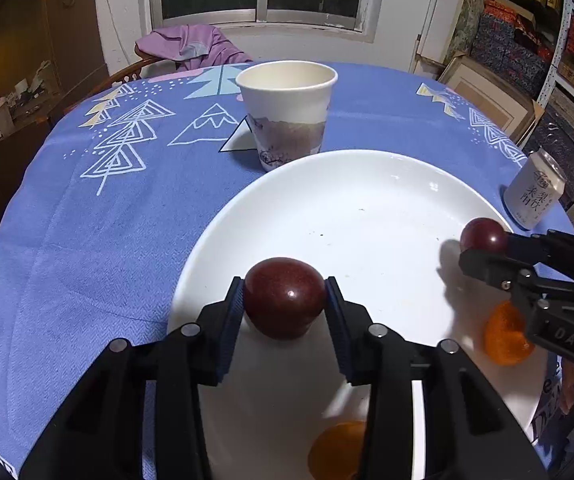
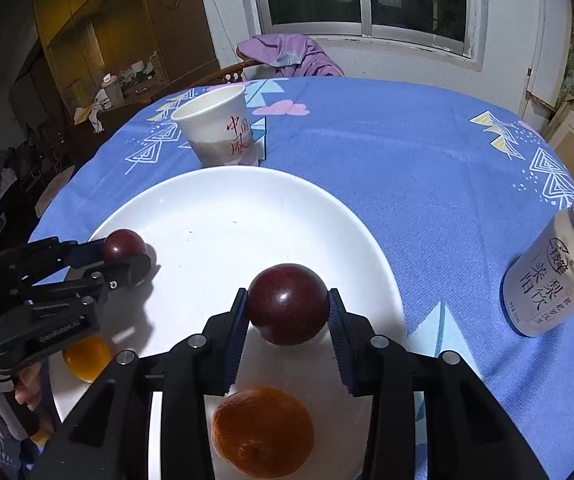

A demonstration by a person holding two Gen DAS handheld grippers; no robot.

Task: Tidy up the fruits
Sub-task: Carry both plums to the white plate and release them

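My left gripper (image 1: 285, 300) pinches a dark red round passion fruit (image 1: 285, 298) between its blue-ribbed finger pads (image 1: 234, 320), one pad on each side of the fruit. It hangs over the near-left part of the large white round ceramic plate (image 1: 347, 208); I can't tell if the fruit touches the plate surface.

My right gripper (image 2: 289, 304) does the same: pads clamped on a second dark red round passion fruit (image 2: 288, 304), over the near-right part of that plate. From the left wrist view I see this right gripper coming in from the right edge with its fruit at the tip, over the plate's right rim. From the right wrist view the left gripper comes in from the left with its fruit over the plate's left rim. A hand (image 2: 27, 388) grips the left gripper's handle at the lower left.

Two orange round citrus fruits lie on the plate's near side. One orange (image 2: 263, 430) sits right below my right gripper's fingers. The other orange (image 2: 87, 358) lies by the near-left rim, partly hidden under the left gripper's body.

Plate sits on a blue tablecloth with white triangle patterns (image 1: 87, 220). A white paper cup with a brown-grey printed band (image 1: 287, 112) stands upright just behind the plate's far rim, looks empty. A pale beige drink can with dark characters (image 2: 555, 276) stands on the cloth, right of the plate, apart from it. A purple garment (image 1: 195, 46) lies draped on a wooden chair back beyond the table, under a window.
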